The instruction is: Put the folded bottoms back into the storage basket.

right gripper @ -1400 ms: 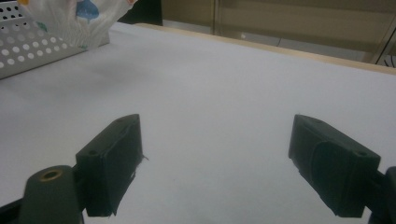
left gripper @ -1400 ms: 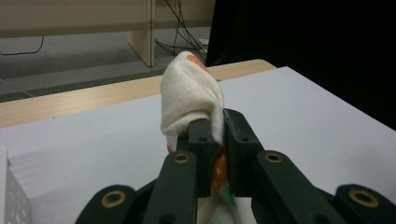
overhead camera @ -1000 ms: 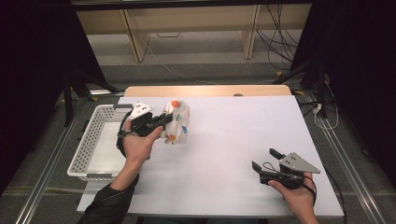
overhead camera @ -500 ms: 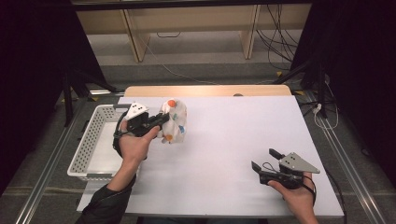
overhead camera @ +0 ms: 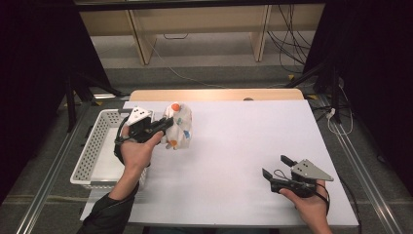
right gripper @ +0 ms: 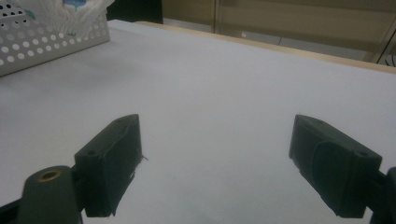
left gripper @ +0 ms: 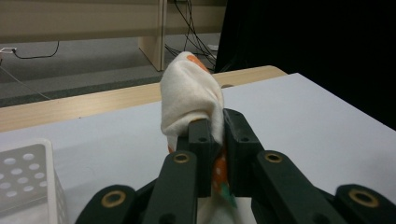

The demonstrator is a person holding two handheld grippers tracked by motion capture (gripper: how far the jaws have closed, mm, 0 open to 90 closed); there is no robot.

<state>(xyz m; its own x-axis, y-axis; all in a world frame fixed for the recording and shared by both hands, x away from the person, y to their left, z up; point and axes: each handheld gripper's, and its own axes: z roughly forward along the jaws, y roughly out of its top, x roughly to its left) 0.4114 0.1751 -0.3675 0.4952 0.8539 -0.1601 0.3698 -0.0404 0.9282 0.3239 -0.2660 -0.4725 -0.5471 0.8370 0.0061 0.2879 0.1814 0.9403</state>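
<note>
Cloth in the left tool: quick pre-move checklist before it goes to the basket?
1. Grip: left tool is shut on the white cloth, fabric pinched between the jaws. ok
2. Cloth off the table: in the high view the cloth hangs bunched from the tool; whether its lower end touches the table cannot be judged. cannot tell
3. Basket within reach: the white perforated basket sits at the table's left edge, just beside the left hand. ok
4. Room in the basket: its floor looks largely bare in the high view. ok
5. Right tool out of the way: open, holding nothing, near the table's front right. ok
</note>
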